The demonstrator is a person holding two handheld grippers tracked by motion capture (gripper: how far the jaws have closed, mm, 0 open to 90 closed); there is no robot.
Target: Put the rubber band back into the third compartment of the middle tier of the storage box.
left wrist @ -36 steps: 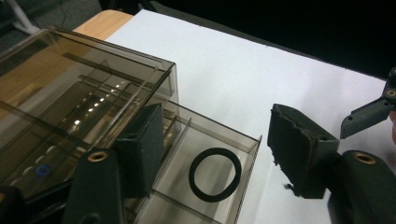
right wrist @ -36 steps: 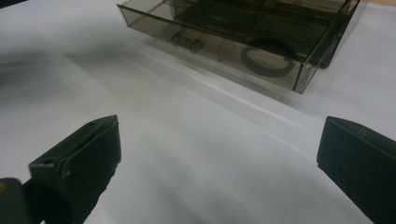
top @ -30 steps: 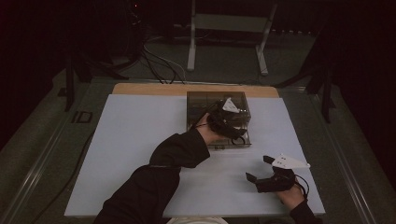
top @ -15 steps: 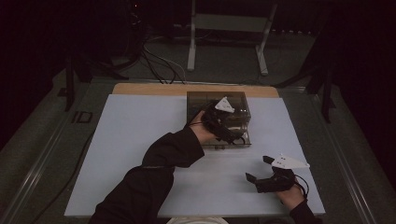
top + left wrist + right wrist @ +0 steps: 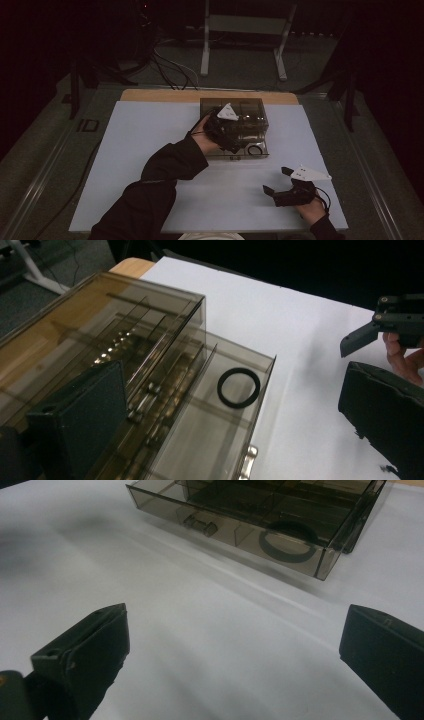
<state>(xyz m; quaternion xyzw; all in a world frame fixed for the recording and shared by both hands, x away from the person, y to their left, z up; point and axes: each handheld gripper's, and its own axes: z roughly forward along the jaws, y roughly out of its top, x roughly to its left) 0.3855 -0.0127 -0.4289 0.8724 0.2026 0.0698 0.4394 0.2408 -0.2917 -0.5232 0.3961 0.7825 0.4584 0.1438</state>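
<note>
- The left gripper (image 5: pixel 231 134) reaches forward on an outstretched, dark-sleeved left arm (image 5: pixel 165 175), its jaws spread wide apart.
- The right gripper (image 5: pixel 280 181) sits low near the person, jaws parted and empty.

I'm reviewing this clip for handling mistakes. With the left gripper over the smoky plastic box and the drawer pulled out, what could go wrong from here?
1. The drawer stands well out of the box; a further pull might bring it right out, spilling the black ring.
2. The left gripper is over the box, so a careless push could slide the box across the white table.
3. The right gripper hangs open nearby and isn't steadying the box.
</note>
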